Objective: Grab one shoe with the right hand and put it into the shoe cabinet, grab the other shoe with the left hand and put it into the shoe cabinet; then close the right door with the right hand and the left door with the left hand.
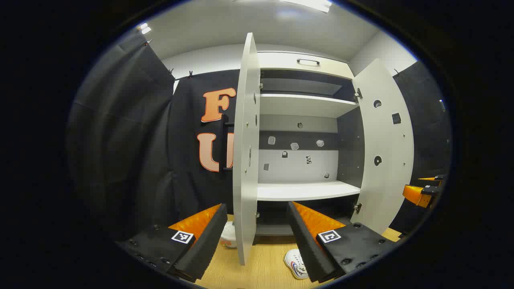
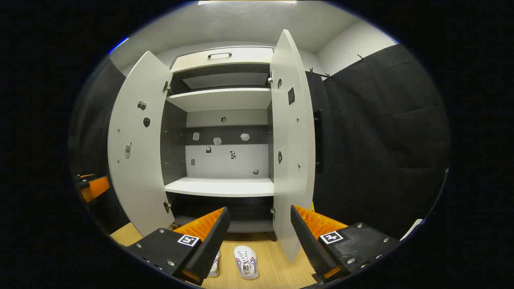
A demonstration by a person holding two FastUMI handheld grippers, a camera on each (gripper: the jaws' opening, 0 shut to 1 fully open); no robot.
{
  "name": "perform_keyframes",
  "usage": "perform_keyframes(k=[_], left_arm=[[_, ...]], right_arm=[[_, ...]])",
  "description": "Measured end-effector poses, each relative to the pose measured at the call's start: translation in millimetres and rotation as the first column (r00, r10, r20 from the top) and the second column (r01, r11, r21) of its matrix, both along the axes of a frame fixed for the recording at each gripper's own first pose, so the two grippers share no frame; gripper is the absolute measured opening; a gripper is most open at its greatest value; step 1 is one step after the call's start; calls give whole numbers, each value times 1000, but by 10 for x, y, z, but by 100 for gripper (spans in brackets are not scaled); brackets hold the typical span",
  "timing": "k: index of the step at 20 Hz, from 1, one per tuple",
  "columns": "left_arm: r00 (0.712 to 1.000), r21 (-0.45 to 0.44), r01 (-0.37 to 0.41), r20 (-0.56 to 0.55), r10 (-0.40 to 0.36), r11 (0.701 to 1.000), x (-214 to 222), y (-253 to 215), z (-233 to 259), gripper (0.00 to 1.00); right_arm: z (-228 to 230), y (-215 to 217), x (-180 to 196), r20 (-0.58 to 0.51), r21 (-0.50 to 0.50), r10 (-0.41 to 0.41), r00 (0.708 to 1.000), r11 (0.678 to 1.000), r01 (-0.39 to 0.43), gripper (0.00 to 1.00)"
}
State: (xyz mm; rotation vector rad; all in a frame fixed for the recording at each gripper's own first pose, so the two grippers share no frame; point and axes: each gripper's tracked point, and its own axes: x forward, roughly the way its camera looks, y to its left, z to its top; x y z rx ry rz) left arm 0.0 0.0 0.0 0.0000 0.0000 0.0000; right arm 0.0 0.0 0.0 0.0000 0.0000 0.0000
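Observation:
The white shoe cabinet (image 1: 305,190) stands ahead with both doors swung wide. Its left door (image 1: 245,152) is edge-on to me and its right door (image 1: 383,140) lies beyond. Two white shoes with striped sides rest on the wooden floor in front of it. One shoe (image 1: 296,263) lies by my left gripper's right finger; the other shoe (image 1: 229,237) is half hidden behind the left door. In the right gripper view both shoes (image 2: 245,261) (image 2: 215,263) lie side by side below my right gripper (image 2: 259,209). My left gripper (image 1: 256,206) and the right one are open and hold nothing.
Shelves (image 2: 221,186) inside the cabinet are bare, with small stickers on the back panel. A drawer with a handle (image 2: 219,55) tops the cabinet. Black cloth walls close in on both sides. The other gripper (image 1: 421,192) shows at the right edge.

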Motion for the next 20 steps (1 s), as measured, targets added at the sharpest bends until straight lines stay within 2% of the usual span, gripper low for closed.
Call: perform_keyframes(k=[14,15,16,20], left_arm=[[1000,25,1,-7,-1,1000,18,-54,-44,97],[1000,22,3,-10,-3,1000,26,-65,-49,94],[1000,18,6,-13,-6,1000,19,-71,-61,96],[1000,21,0,-21,0,1000,35,-55,-93,94]], right_arm=[[-116,19,86,-23,-1,16,1000,1000,-16,93],[-153,14,94,-29,-4,15,999,1000,-16,93],[-206,9,108,-38,-6,15,999,1000,-15,93],[-565,9,217,-99,-14,15,995,1000,-16,93]])
